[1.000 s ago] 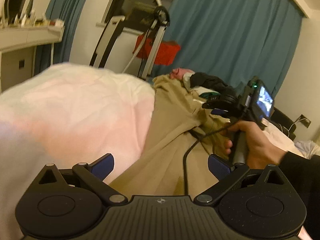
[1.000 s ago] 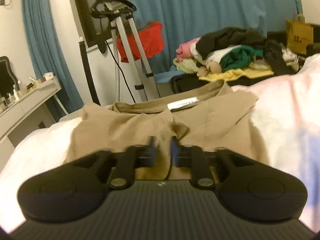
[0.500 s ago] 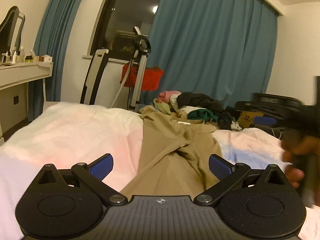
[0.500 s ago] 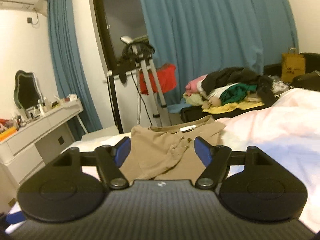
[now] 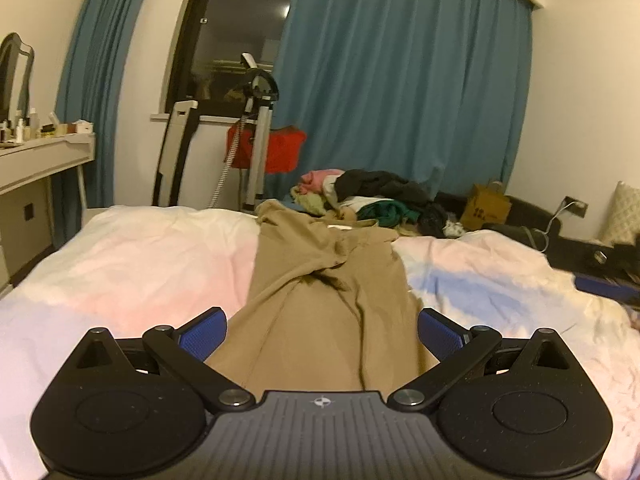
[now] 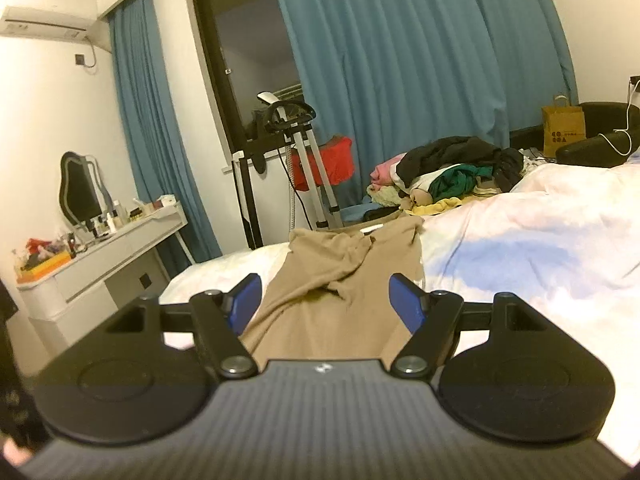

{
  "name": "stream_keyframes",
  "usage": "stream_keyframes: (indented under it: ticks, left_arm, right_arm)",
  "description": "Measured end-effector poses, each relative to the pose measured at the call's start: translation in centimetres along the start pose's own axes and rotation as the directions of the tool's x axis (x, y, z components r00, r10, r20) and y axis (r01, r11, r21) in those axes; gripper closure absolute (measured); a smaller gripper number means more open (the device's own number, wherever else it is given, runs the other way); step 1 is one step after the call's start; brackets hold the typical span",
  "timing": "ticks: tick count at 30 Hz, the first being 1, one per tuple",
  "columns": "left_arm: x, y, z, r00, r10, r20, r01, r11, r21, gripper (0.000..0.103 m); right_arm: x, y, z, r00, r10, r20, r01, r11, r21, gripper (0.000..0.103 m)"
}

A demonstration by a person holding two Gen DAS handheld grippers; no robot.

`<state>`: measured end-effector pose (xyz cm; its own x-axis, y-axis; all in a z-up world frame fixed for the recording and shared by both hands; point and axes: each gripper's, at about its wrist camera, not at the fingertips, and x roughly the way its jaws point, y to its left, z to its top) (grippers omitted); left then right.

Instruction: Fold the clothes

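Note:
A tan pair of trousers [image 5: 320, 304] lies lengthwise on the pale bed cover [image 5: 132, 264], waistband at the far end. It also shows in the right wrist view [image 6: 340, 292]. My left gripper [image 5: 322, 330] is open and empty, held just above the near end of the trousers. My right gripper [image 6: 326, 300] is open and empty, also over the near part of the trousers. The right gripper's blue pads [image 5: 604, 286] show blurred at the right edge of the left wrist view.
A pile of mixed clothes [image 5: 360, 196] sits past the foot of the bed, before blue curtains [image 5: 400, 80]. A garment steamer stand [image 5: 256, 140] and a white dressing table [image 6: 100, 248] stand at the left. A brown paper bag [image 6: 562, 128] is at the back right.
My right gripper let go of the trousers, opened and pulled back toward the near end. My left gripper rose and levelled out; the right hand left its central view.

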<state>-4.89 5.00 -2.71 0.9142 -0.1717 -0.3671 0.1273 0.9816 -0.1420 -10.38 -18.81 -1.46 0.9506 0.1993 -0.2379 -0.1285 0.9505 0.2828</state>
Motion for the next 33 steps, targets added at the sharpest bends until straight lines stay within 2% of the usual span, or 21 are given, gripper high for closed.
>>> stream_keyframes:
  ticks: [6, 11, 15, 19, 22, 25, 28, 29, 31, 33]
  left_arm:
    - [0.2, 0.4, -0.2, 0.997, 0.051, -0.052, -0.052, 0.998, -0.025, 0.001]
    - [0.5, 2.3, 1.4, 0.994, 0.022, -0.105, -0.029, 0.998, -0.061, 0.001]
    - [0.8, 6.4, 3.9, 0.984, -0.015, -0.175, -0.012, 0.988, -0.155, 0.003]
    - [0.9, 12.2, 6.2, 0.977, -0.006, -0.212, -0.039, 0.977, -0.208, 0.003]
    - [1.4, 16.8, 5.9, 0.965, -0.035, -0.260, -0.033, 0.967, -0.252, 0.004]
    - [2.1, 21.4, 4.1, 0.945, -0.091, -0.315, -0.025, 0.938, -0.346, 0.012]
    - [2.8, 24.7, 1.8, 0.921, -0.169, -0.350, -0.005, 0.896, -0.444, 0.025]
    - [3.0, 25.3, 1.3, 0.914, -0.190, -0.359, 0.007, 0.891, -0.455, 0.030]
    - [3.1, 25.0, 0.8, 0.898, -0.211, -0.385, 0.036, 0.909, -0.414, 0.036]
    - [3.3, 24.6, 0.4, 0.881, -0.231, -0.412, 0.068, 0.925, -0.373, 0.046]
  right_arm:
    - [0.0, -1.2, -0.4, 1.000, 0.004, -0.003, -0.004, 0.999, 0.032, 0.030]
    - [0.1, -1.6, -1.0, 1.000, 0.010, -0.024, -0.008, 0.999, 0.048, 0.030]
    - [0.1, -1.9, -1.3, 0.999, 0.016, -0.035, -0.014, 0.998, 0.055, 0.030]
    - [0.5, -2.3, -1.5, 0.999, 0.014, -0.049, -0.010, 0.997, 0.077, 0.030]
    - [1.0, -2.7, -1.6, 0.997, 0.026, -0.075, -0.017, 0.993, 0.121, 0.030]
    - [1.6, -3.0, -1.9, 0.994, 0.040, -0.101, -0.023, 0.987, 0.158, 0.030]
    - [2.1, -2.9, -2.1, 0.992, 0.037, -0.119, -0.017, 0.986, 0.165, 0.030]
    - [2.2, -2.8, -2.2, 0.992, 0.035, -0.125, -0.015, 0.987, 0.163, 0.030]
    - [2.4, -3.0, -2.4, 0.990, 0.034, -0.137, -0.010, 0.985, 0.173, 0.030]
    - [2.7, -3.1, -2.5, 0.988, 0.033, -0.149, -0.005, 0.983, 0.185, 0.030]
